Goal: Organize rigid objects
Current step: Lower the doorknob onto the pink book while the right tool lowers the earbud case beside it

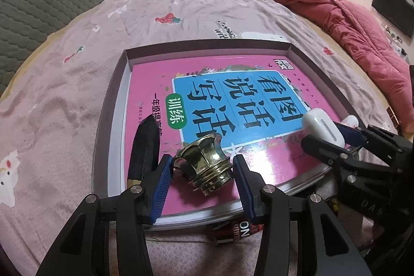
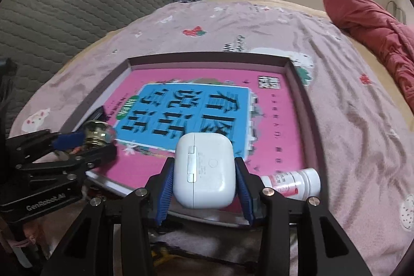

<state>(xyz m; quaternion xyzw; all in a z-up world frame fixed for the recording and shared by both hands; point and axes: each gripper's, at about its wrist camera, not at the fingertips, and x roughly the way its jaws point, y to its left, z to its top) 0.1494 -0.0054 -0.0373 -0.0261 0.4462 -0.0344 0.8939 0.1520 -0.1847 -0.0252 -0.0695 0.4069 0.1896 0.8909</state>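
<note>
We hold two things above a shallow tray (image 1: pixel 111 105) on a bed. Our left gripper (image 1: pixel 201 172) clamps a brass fitting (image 1: pixel 204 162), its axis running away from us, over the pink book's (image 1: pixel 155 79) near left corner. Our right gripper (image 2: pixel 203 181) clamps a white earbud case (image 2: pixel 204 170), upright, over the near right edge, beside a pill bottle (image 2: pixel 297 184).

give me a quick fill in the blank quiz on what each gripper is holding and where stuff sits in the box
1. The left gripper is shut on a shiny ____ knob.
2. The right gripper holds a ____ earbud case.
3. Both hang over a pink ____ lying in the shallow box.
4. The pill bottle lies on its ____ near the box's right wall.

Missing words: gold; white; book; side
</note>
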